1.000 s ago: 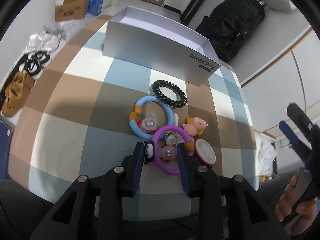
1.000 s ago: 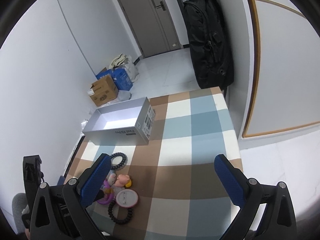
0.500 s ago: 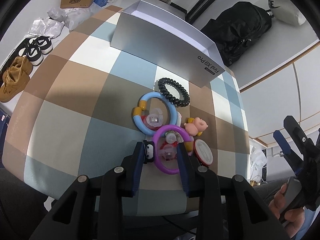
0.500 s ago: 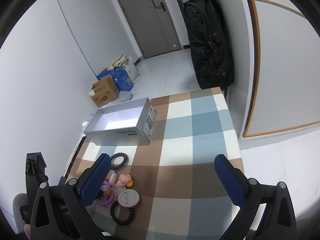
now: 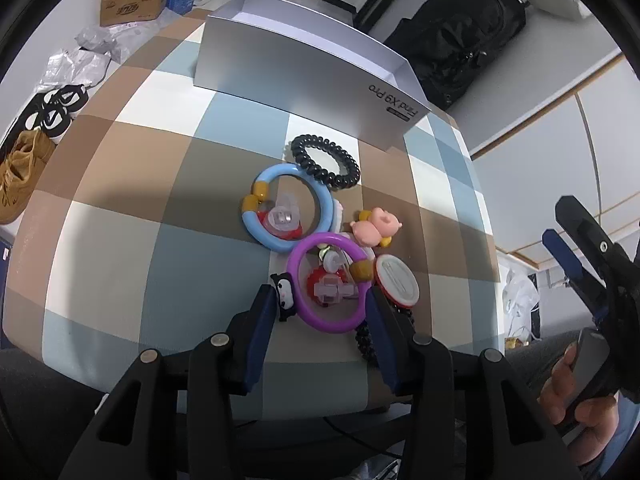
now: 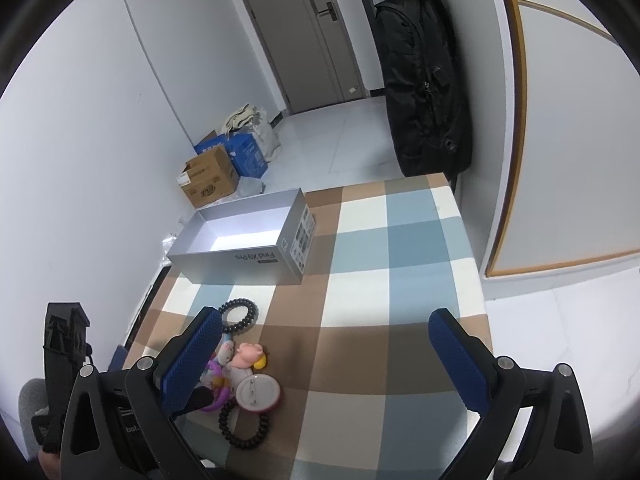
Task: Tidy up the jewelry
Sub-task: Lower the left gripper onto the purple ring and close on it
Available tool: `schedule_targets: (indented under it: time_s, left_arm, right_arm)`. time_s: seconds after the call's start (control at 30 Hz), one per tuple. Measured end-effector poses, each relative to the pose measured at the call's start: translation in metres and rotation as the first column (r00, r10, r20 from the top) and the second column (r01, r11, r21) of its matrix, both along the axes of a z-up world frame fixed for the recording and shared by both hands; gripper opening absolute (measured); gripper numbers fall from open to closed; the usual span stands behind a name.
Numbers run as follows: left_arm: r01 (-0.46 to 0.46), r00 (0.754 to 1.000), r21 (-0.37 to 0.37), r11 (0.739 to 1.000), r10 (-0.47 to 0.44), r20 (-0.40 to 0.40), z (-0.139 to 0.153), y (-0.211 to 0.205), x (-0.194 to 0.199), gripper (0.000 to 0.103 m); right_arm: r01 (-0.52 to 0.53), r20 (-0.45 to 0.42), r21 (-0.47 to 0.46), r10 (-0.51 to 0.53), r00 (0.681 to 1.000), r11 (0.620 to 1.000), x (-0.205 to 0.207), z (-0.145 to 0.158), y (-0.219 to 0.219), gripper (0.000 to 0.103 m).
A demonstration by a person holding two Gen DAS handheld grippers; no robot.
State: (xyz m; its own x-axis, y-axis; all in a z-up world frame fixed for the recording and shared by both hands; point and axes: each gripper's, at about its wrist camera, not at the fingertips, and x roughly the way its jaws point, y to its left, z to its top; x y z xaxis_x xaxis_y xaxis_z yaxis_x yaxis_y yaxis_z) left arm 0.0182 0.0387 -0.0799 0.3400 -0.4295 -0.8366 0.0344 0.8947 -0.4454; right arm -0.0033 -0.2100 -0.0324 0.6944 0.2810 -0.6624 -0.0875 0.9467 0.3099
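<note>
My left gripper (image 5: 318, 296) hangs low over a heap of trinkets on the checked tablecloth, its jaws opening. The purple ring (image 5: 328, 329) lies between the blue fingers (image 5: 260, 332), which do not press on it. A black-and-white charm (image 5: 285, 294) sits by the left finger. Beyond lie a blue ring (image 5: 259, 232), a black spiral hair tie (image 5: 345, 178), a pink pig (image 5: 376, 226) and a round badge (image 5: 396, 280). A second black spiral tie (image 5: 366, 340) peeks from under the right finger. My right gripper (image 6: 324, 320) is open and holds nothing, off to the right of the heap.
An open silver box (image 5: 296, 76) stands at the far side of the table (image 6: 400, 264), also seen as the box (image 6: 240, 258) in the right wrist view. Cardboard boxes (image 6: 208, 178) and shoes (image 5: 24, 168) lie on the floor. A black bag (image 6: 424, 92) hangs near the door.
The left gripper's jaws have spread wider around the purple ring, uncovering the second black tie. The right gripper has stayed where it was.
</note>
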Motion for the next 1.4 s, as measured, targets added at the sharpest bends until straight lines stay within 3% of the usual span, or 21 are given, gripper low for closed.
schedule_targets:
  time_s: [0.13, 0.2, 0.37, 0.6, 0.67, 0.7, 0.73, 0.8, 0.93, 1.17, 1.4]
  left_arm:
    - [-0.013, 1.0, -0.022, 1.0, 0.013, 0.025, 0.006, 0.005, -0.003, 0.038]
    - [-0.014, 1.0, -0.083, 0.996, 0.017, 0.026, 0.008, 0.011, -0.002, 0.038]
    - [-0.065, 0.997, -0.173, 0.983, 0.056, -0.055, -0.005, 0.019, 0.006, 0.038]
    - [-0.173, 0.98, -0.357, 0.918, 0.125, -0.153, -0.024, 0.037, 0.018, 0.038]
    - [-0.188, 0.977, -0.355, 0.916, 0.137, -0.163, -0.025, 0.038, 0.021, 0.03]
    - [-0.194, 0.975, -0.341, 0.92, 0.143, -0.17, -0.026, 0.038, 0.021, 0.018]
    - [-0.207, 0.971, -0.329, 0.921, 0.153, -0.184, -0.028, 0.038, 0.022, 0.012]
    - [-0.225, 0.967, -0.347, 0.91, 0.163, -0.197, -0.03, 0.04, 0.023, 0.012]
    - [-0.191, 0.975, -0.269, 0.944, 0.151, -0.162, -0.019, 0.032, 0.025, 0.011]
    - [-0.158, 0.986, -0.28, 0.947, 0.134, -0.102, -0.002, 0.03, 0.023, 0.01]
    - [-0.179, 0.983, -0.361, 0.915, 0.157, -0.09, 0.009, 0.042, 0.023, 0.01]
  right_arm:
    - [-0.003, 0.001, -0.003, 0.003, 1.0, 1.0, -0.001, -0.001, 0.001, 0.103]
    - [-0.005, -0.001, -0.003, 0.005, 1.0, 1.0, 0.0, -0.001, 0.002, 0.103]
    - [-0.013, 0.002, -0.016, 0.013, 1.0, 1.0, -0.001, -0.001, 0.005, 0.103]
    - [-0.007, 0.002, -0.021, 0.007, 1.0, 1.0, -0.003, -0.003, 0.006, 0.103]
    - [-0.006, 0.001, -0.021, 0.006, 1.0, 1.0, -0.002, -0.003, 0.006, 0.103]
    - [-0.007, 0.001, -0.019, 0.007, 1.0, 1.0, -0.002, -0.003, 0.006, 0.103]
    - [-0.007, 0.001, -0.02, 0.007, 1.0, 1.0, -0.002, -0.003, 0.006, 0.103]
    - [-0.008, 0.0, -0.022, 0.008, 1.0, 1.0, -0.002, -0.003, 0.007, 0.103]
    - [-0.014, 0.0, -0.026, 0.014, 1.0, 1.0, -0.002, -0.003, 0.009, 0.103]
    - [-0.014, -0.004, -0.03, 0.014, 1.0, 0.999, -0.001, -0.004, 0.009, 0.103]
    - [-0.077, -0.066, -0.029, 0.075, 0.995, 0.997, -0.002, -0.015, 0.017, 0.103]
